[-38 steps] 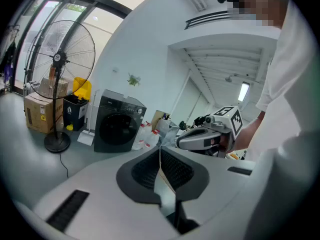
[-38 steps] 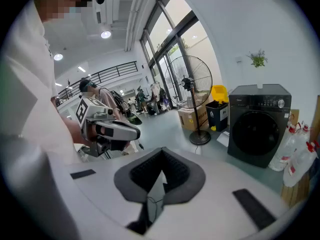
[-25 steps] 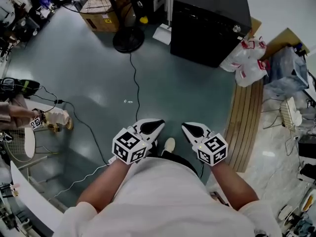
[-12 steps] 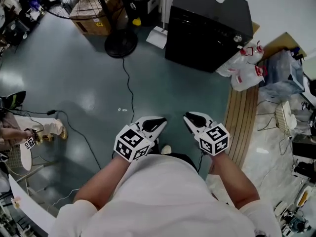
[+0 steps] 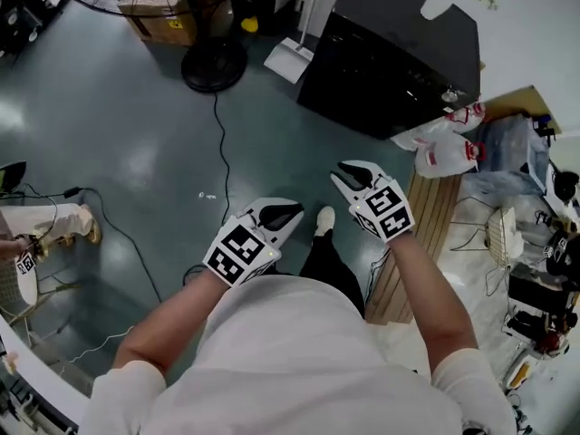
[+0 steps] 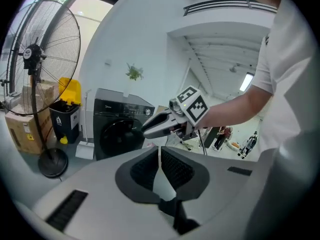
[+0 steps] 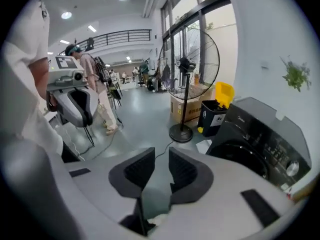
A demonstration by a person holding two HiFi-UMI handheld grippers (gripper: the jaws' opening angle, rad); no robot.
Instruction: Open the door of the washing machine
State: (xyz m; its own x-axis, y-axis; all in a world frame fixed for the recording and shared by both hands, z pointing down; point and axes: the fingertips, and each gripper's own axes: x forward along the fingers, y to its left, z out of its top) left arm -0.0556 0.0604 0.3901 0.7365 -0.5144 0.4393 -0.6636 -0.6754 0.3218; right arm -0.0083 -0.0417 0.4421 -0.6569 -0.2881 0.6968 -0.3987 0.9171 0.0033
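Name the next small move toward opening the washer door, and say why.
Probably carry the right gripper forward to the door of the washing machine: it looks shut and some way off, and the fingers have just been opening, empty.

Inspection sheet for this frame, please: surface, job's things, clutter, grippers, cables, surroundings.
Surface: grey-green floor.
Job's things: black washing machine, door closed, untouched.
Clutter: plastic bags beside the machine; cardboard box and black bin near the fan.
Grippers: left gripper shut, empty; right gripper open, its jaws have just been opening, nothing between them; both short of the machine.
Cables: black cable trails across the floor from near the fan.
Surroundings: wooden slats at right; another person at left.
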